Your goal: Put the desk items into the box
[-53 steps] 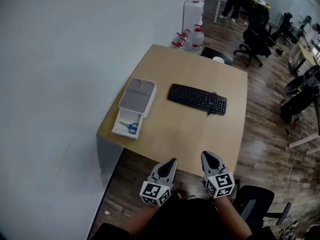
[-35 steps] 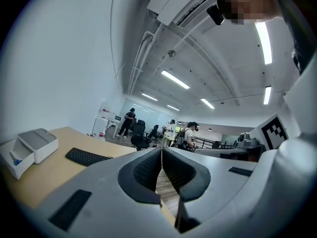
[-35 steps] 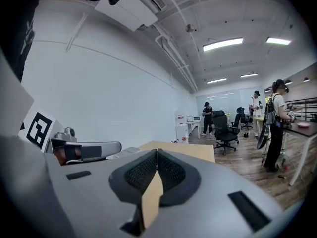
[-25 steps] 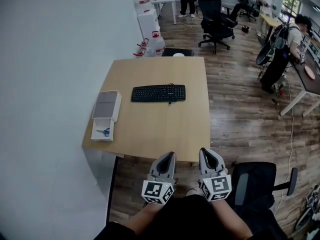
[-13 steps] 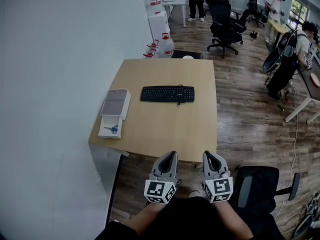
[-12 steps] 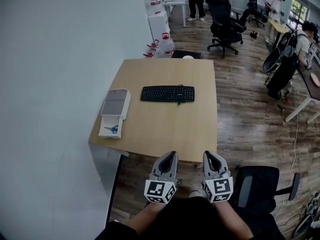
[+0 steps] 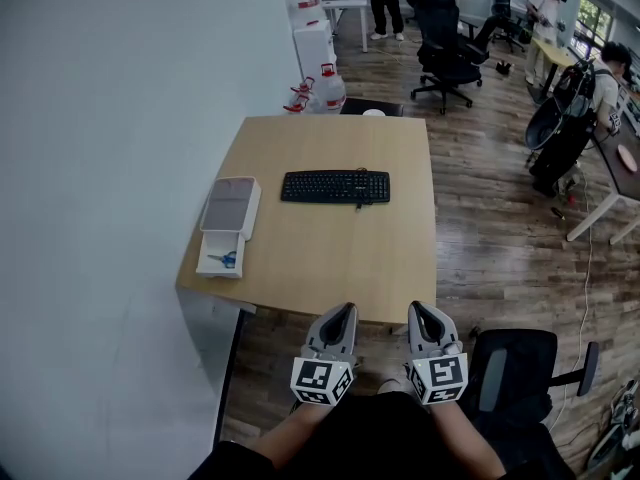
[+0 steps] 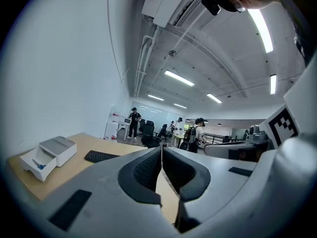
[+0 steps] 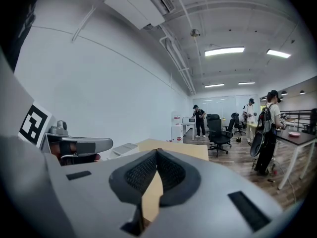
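Now I'm holding left tool (image 7: 342, 310) and right tool (image 7: 419, 309) closed, empty | keyboard (image 7: 335, 186) lying crosswise ahead — box (image 7: 231, 206) forward-left, nearer left tool.

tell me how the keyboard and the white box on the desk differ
The keyboard is black; the box is white with a greyish top. The keyboard is long and flat, lying across the middle of the desk; the box is blockier and sits at the left edge. The box's near section is open with blue scissors inside; the keyboard holds nothing. Both rest on the desk.
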Tool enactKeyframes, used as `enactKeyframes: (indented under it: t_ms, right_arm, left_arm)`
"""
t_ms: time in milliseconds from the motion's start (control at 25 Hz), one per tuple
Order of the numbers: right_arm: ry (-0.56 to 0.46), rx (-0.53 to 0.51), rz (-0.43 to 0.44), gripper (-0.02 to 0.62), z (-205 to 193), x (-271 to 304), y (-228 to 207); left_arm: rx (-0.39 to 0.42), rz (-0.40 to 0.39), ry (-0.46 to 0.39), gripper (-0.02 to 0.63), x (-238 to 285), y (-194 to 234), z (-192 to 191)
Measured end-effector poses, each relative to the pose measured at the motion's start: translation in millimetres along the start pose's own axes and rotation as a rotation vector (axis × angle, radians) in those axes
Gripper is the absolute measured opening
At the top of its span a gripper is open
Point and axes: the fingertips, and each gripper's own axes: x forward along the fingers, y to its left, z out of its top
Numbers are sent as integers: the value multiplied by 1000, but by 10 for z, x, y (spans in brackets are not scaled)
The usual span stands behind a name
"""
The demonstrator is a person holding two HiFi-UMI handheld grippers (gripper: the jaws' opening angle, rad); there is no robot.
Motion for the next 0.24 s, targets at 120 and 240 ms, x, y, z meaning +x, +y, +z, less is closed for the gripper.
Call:
enactKeyframes:
  t_ms: [120, 240]
  right_arm:
    - [0, -2, -4, 60, 17, 19, 21]
    - [0, -6, -1, 60, 27, 22, 51]
  left_arm:
    - [1, -6, 2, 17, 14, 37, 11]
    - [4, -16, 0, 17, 26, 52, 36]
